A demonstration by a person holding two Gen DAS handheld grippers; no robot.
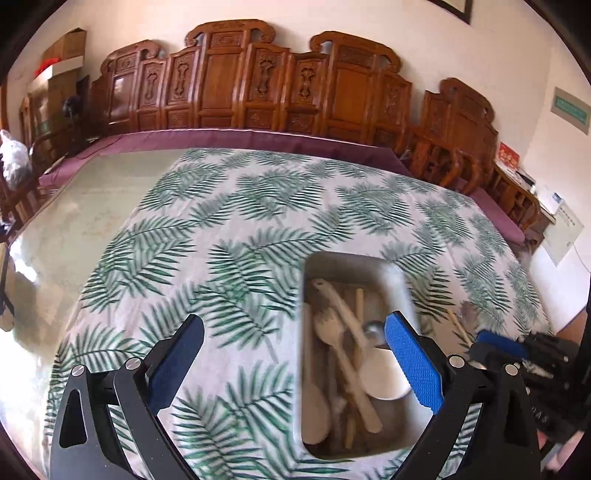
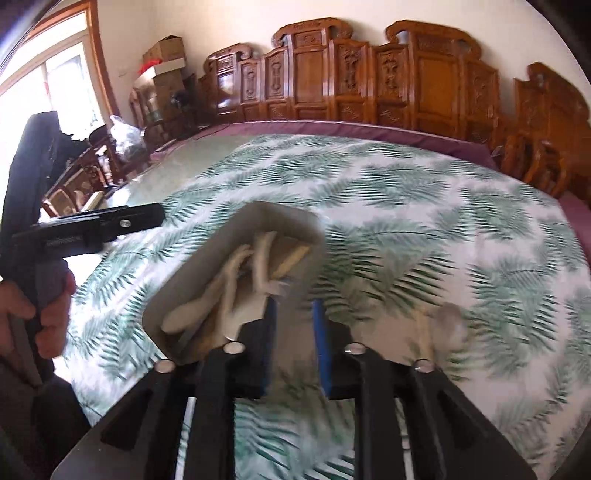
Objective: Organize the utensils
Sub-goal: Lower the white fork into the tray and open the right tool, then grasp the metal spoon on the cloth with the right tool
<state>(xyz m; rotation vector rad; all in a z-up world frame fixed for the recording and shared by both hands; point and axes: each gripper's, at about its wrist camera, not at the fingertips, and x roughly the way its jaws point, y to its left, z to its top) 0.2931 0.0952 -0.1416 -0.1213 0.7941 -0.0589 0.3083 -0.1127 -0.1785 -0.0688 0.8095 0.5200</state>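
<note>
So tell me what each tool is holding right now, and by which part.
Nothing is held. The left tool stands wide open over the cloth, and the right tool has a clear, empty gap between its pads.

Room setting. A row of carved wooden chairs (image 1: 258,81) stands against a cream wall (image 1: 332,22) behind the bench (image 1: 92,221), whose glossy top reflects light at the left. A leaf-print cloth (image 1: 240,206) covers most of it; a purple cloth (image 1: 221,134) shows along the far edge. Daylight enters through a wood-framed window (image 2: 55,70) at left. Cardboard boxes (image 2: 164,55) are stacked in the corner; a green notice (image 1: 570,110) hangs on the right wall.
</note>
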